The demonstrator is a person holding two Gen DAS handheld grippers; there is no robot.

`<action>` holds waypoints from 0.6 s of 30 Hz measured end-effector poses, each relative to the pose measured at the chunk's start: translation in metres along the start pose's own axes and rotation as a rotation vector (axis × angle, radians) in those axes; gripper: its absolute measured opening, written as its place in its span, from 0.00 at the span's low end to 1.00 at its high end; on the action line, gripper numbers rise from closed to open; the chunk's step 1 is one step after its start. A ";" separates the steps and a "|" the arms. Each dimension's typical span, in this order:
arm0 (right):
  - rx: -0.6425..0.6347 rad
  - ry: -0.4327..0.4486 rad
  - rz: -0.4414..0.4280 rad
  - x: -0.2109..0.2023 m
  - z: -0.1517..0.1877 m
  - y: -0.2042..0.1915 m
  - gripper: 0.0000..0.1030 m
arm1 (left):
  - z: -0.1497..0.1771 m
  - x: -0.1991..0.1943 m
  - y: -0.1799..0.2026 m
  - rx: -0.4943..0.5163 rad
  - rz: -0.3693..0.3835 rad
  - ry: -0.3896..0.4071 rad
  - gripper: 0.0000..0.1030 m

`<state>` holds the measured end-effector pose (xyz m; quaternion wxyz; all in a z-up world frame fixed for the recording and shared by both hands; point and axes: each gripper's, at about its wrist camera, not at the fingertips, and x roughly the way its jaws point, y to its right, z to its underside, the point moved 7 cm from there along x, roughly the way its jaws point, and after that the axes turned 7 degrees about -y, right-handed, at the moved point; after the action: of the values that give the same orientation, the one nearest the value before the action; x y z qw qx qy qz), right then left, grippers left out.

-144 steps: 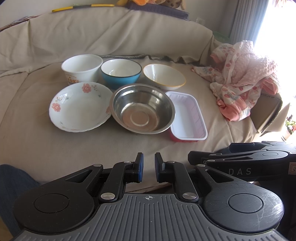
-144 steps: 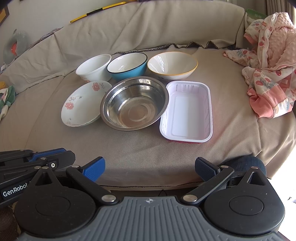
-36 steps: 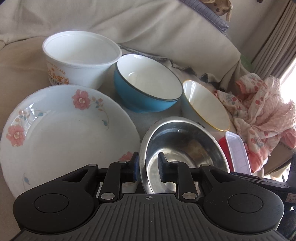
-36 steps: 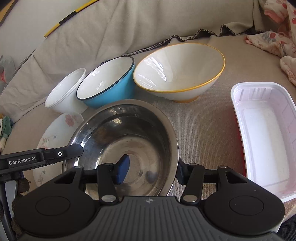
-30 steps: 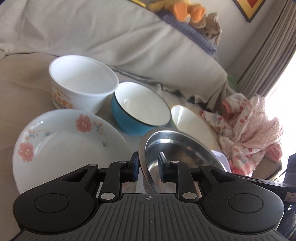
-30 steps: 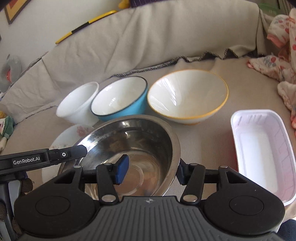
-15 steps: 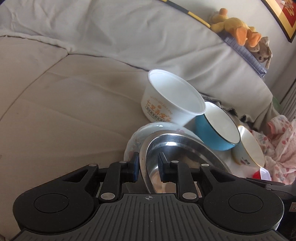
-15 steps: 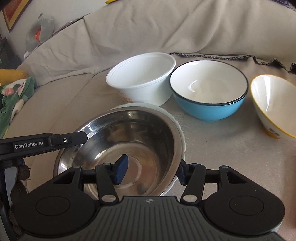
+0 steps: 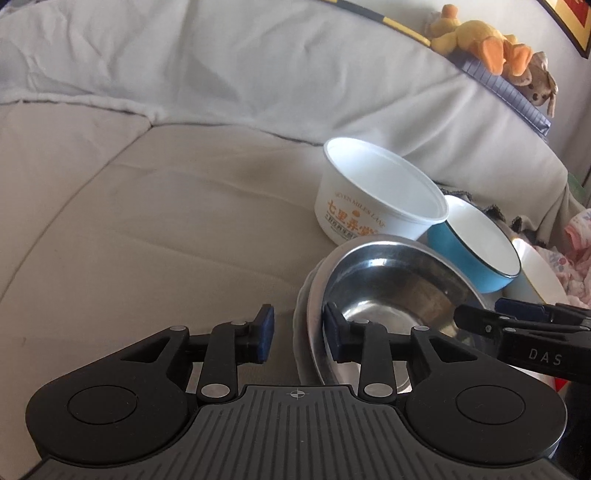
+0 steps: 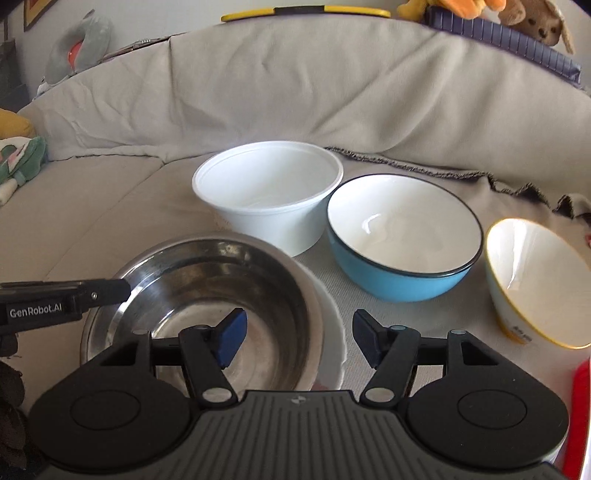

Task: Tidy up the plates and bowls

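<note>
Bowls on a cloth-covered sofa, soft toys along its back.
Both grippers opening, pads off the steel bowl on the plate.

Both grippers tilted downward, jaws spreading

The black left gripper with blue pads is opening, its two fingers straddling a rim without pressing it. The black right gripper with blue pads is opening wider, one finger inside that rim and the other outside.
</note>
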<state>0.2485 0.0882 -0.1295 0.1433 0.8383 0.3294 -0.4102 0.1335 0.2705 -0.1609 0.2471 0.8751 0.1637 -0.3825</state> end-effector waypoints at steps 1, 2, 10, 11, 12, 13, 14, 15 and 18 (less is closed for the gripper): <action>0.018 -0.015 -0.002 0.005 0.001 0.004 0.65 | 0.001 0.004 -0.003 -0.028 0.022 -0.020 0.35; 0.047 -0.037 -0.015 0.010 0.003 0.008 0.65 | 0.002 0.008 -0.006 -0.061 0.049 -0.036 0.33; 0.280 -0.183 -0.267 0.033 0.019 0.015 0.66 | 0.008 0.024 -0.015 -0.242 0.190 -0.112 0.23; 0.286 -0.182 -0.282 0.030 0.019 0.015 0.65 | 0.009 0.023 -0.014 -0.233 0.179 -0.109 0.25; 0.293 -0.183 -0.298 0.028 0.020 0.016 0.65 | 0.009 0.021 -0.010 -0.215 0.170 -0.105 0.29; 0.298 -0.185 -0.314 0.025 0.022 0.017 0.65 | 0.009 0.020 -0.006 -0.196 0.168 -0.103 0.35; 0.300 -0.188 -0.317 0.022 0.025 0.018 0.65 | 0.009 0.018 0.000 -0.177 0.168 -0.101 0.39; 0.302 -0.188 -0.311 0.020 0.029 0.020 0.65 | 0.009 0.017 0.006 -0.155 0.169 -0.098 0.39; 0.305 -0.182 -0.280 0.011 0.039 0.029 0.65 | 0.011 0.016 0.024 -0.098 0.194 -0.096 0.40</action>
<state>0.2498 0.0515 -0.1635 -0.0143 0.7560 0.3624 -0.5449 0.1485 0.2462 -0.1716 0.3330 0.8544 0.0845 -0.3899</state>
